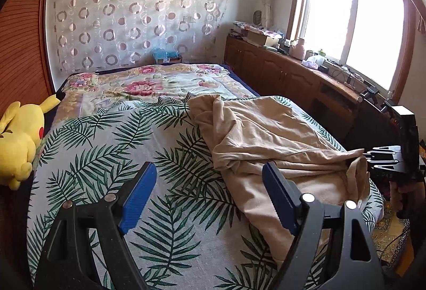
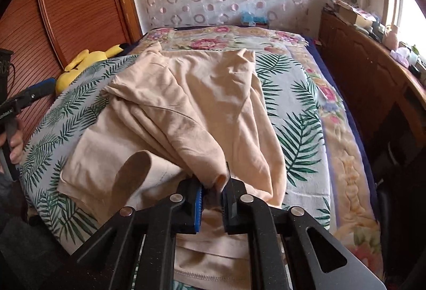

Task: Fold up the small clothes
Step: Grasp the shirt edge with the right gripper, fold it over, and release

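A beige garment (image 2: 186, 103) lies rumpled on the bed (image 2: 300, 114), right of a yellow plush toy (image 1: 21, 140). The right hand-held gripper (image 2: 211, 191) pinches a bunched fold of it, apparently the near edge. The left hand-held gripper (image 1: 209, 183) gapes wide and empty beside the garment.

The bed (image 2: 346, 162) carries a palm-leaf sheet (image 2: 298, 130), a beige garment (image 2: 186, 103) at centre, and a yellow plush toy (image 2: 80, 63) at ten o'clock.
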### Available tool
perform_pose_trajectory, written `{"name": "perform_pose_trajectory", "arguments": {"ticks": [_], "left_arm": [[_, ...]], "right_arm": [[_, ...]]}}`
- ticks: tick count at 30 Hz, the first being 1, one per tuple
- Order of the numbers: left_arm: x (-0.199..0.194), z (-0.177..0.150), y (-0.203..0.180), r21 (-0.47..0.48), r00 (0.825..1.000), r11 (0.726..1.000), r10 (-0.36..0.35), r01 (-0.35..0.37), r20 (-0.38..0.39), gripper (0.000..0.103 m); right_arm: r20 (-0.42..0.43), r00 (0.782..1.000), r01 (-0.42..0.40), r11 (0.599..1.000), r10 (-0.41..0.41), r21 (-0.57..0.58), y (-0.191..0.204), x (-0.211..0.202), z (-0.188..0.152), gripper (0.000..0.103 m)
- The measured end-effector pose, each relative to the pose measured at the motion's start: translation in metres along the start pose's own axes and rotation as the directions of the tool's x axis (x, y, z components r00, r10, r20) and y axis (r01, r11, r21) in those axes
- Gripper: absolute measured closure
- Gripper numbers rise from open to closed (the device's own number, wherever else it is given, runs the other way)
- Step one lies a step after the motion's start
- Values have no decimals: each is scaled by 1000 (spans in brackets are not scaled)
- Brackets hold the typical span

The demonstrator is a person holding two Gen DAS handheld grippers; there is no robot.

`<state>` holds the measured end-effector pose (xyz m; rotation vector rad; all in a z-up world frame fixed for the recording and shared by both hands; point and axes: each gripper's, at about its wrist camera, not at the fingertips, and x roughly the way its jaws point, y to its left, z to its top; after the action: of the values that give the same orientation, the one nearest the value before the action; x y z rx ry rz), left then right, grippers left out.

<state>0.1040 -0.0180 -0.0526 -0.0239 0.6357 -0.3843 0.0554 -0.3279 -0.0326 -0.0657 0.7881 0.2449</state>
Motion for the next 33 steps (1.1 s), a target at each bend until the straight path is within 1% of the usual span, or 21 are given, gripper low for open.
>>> {"name": "perform_pose_trajectory", "arguments": {"ticks": [2,3,4,6,9,12,15,19,23,28,33], "left_arm": [[-1,1,1,-1,1000,1000,4,-4,2,21],[-1,1,1,-1,1000,1000,6,-6,3,21],[0,0,1,0,1000,1000,8,-8,2,21],[-1,-1,1,0,1000,1000,8,-8,3,21],[-1,-1,1,1,1000,1000,10,-10,3,21],[-2,-1,1,0,1000,1000,12,-12,3,21],[-2,-3,3,-6,1000,1000,18,-18,4,21],[-2,-5,11,-22,1000,999,26,-26,0,21],[-3,-9,18,-38,999,999,35,-36,-3,21],[-1,-14,24,-53,999,998,40,-41,-13,21],[2,-20,28,-63,999,997,35,-37,-25,21]], "right_arm": [[11,999,35,999,-35,-13,2,-5,3,77],[25,999,45,999,-45,-19,3,-8,6,64],[42,998,49,998,-48,-24,5,-13,8,55],[83,995,52,998,-49,-41,13,-24,15,55],[112,993,50,995,-40,-84,28,-27,24,55],[118,993,29,991,-13,-129,45,-18,37,55],[109,994,-1,985,20,-172,65,0,49,55],[59,993,-87,968,103,-234,82,32,69,55],[-17,988,-153,946,154,-287,109,71,87,55],[-98,976,-215,920,193,-327,131,111,100,55],[-161,963,-261,894,215,-365,147,133,108,55]]}}
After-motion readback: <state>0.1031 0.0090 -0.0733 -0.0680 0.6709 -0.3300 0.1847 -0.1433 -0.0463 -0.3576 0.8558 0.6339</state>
